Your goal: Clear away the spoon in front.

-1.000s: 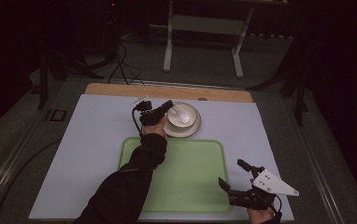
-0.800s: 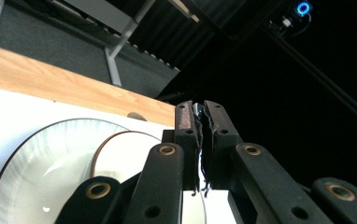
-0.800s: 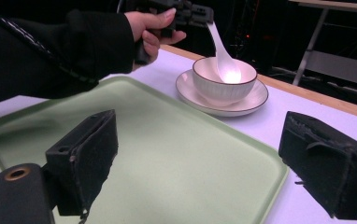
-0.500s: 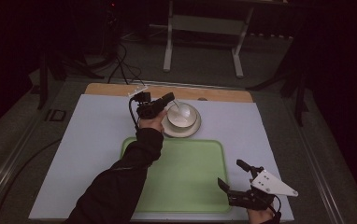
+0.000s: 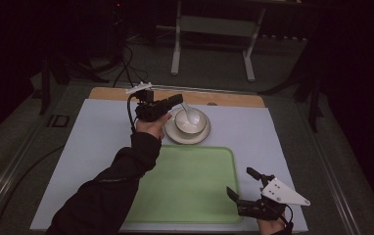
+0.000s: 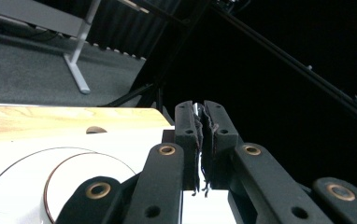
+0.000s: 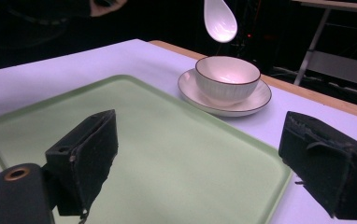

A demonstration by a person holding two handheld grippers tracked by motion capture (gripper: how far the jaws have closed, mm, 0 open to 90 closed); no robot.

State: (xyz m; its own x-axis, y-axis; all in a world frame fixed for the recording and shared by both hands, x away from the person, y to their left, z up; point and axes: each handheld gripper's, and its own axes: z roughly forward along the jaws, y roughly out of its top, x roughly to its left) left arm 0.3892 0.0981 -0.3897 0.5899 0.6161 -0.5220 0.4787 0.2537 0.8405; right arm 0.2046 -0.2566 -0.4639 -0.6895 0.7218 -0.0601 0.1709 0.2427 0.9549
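Note:
My left gripper (image 5: pixel 176 100) is shut on the handle of a white spoon (image 5: pixel 191 115), which hangs just over a white bowl (image 5: pixel 197 128). The bowl stands on a dark-rimmed saucer (image 5: pixel 169 135) beyond a green tray (image 5: pixel 190 186). In the left gripper view the jaws (image 6: pixel 202 111) pinch the thin white handle (image 6: pixel 196 109), with the saucer (image 6: pixel 13 186) below at the left. My right gripper (image 5: pixel 242 183) is open, low over the tray's near right corner. Its view (image 7: pixel 207 161) shows the spoon (image 7: pixel 220 21) hanging above the bowl (image 7: pixel 227 79), the saucer (image 7: pixel 256 100) and the bare tray (image 7: pixel 167 154).
A pale mat (image 5: pixel 97 142) covers the table, with a wooden strip (image 5: pixel 229 99) along its far edge. Beyond the table are a metal frame (image 5: pixel 177 44) and cables (image 5: pixel 126 63) on the dark floor.
My left gripper has risen and moved slightly away, lifting the spoon up over the bowl. My right gripper has stayed in place.

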